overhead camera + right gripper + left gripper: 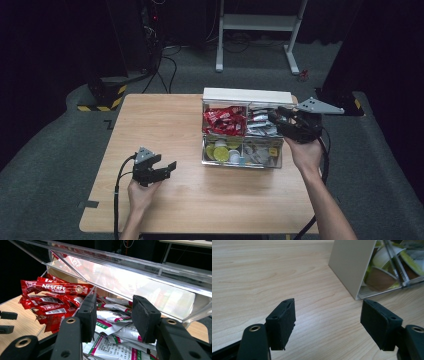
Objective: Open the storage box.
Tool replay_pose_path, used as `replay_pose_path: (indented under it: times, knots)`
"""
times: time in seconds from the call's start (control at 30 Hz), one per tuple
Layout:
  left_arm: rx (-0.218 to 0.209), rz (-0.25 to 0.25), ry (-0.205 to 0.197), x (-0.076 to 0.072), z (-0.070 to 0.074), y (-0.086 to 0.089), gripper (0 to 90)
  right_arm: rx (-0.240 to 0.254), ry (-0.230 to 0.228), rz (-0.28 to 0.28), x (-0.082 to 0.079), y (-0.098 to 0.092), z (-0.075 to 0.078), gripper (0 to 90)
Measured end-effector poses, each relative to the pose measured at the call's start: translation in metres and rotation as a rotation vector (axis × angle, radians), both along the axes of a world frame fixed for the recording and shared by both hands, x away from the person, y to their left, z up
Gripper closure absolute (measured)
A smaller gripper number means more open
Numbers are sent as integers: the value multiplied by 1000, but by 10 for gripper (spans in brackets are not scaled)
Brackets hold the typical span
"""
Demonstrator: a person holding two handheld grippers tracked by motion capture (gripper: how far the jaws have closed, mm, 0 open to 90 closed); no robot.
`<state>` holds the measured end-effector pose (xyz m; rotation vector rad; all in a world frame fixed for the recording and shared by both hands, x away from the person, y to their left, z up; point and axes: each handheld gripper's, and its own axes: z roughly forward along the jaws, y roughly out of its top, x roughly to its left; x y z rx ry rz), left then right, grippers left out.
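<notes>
dark room, wooden table (200,200). our right gripper (113,317), jaws parted, empty, hovers over white sachets (112,315) in the open compartment box (242,162); we judge: descend onto one sachet. left gripper (328,322) idle, released.

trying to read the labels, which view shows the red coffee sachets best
The right gripper view: the red coffee sachets lie close, with the Nescafe print readable. The high view shows them small, in the box's far left compartment. The left gripper view catches just the box's near corner and cups.
</notes>
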<state>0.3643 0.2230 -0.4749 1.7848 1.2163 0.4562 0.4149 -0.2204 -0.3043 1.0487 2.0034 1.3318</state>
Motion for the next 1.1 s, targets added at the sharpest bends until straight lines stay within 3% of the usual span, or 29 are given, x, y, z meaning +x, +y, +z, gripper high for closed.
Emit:
replay_pose_path:
  times: [0.3, 0.63, 0.7, 1.1]
  knots:
    - [-22, -51, -51, 4, 17, -4, 319, -5, 5, 0, 1, 0, 1, 550]
    - [-37, -105, -61, 10, 36, -15, 319, -6, 9, 1, 2, 0, 2, 551]
    - [-58, -114, -64, 10, 38, -16, 321, -4, 11, 2, 2, 0, 2, 551]
    - [-78, -142, -99, 14, 61, -28, 341, -7, 14, 0, 2, 0, 3, 550]
